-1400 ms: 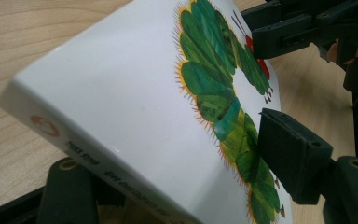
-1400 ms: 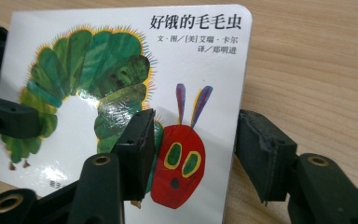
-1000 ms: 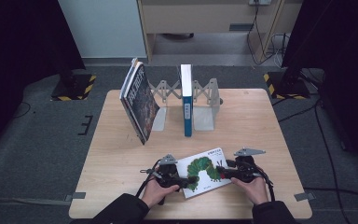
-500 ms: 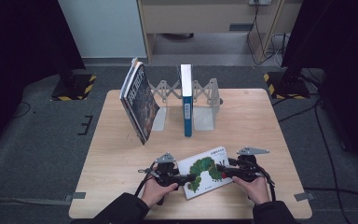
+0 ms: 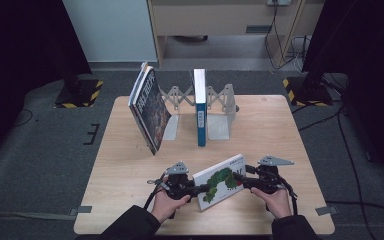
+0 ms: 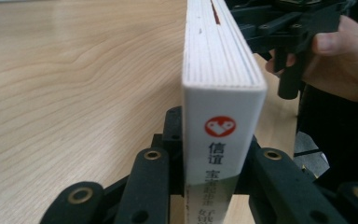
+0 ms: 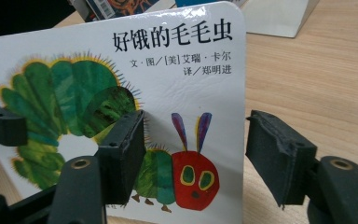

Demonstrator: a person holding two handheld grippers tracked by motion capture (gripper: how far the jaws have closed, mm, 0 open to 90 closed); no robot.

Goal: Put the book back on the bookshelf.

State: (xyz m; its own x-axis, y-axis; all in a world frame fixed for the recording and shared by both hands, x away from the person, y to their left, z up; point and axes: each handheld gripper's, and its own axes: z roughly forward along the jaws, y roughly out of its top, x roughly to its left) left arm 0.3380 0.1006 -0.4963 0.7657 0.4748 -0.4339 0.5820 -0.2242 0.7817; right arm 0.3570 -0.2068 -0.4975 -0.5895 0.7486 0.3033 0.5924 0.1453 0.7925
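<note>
The book (image 5: 220, 181), a white board book with a green caterpillar on its cover, sits at the near middle of the table (image 5: 280, 130), between the two grippers and tilted up off the wood. The left gripper (image 5: 200, 190) has it by the spine end: in the left gripper view the spine (image 6: 220, 140) stands upright between the black jaws, which have just been closing and now press it from both sides. The right gripper (image 5: 240, 179) meets the opposite, right-hand edge of the book. In the right gripper view its jaws stand spread, having just been opening; one pad (image 7: 121, 154) lies in front of the cover (image 7: 121, 79) near the caterpillar's red head, the other pad (image 7: 279, 151) is off to the side past the book's edge with a clear gap to it, so this gripper is not pinching the book. Farther back on the table a rack (image 5: 220, 107) holds a blue book (image 5: 200, 107) upright, and a dark book (image 5: 150, 107) leans at its left end, well apart from the grippers.
</note>
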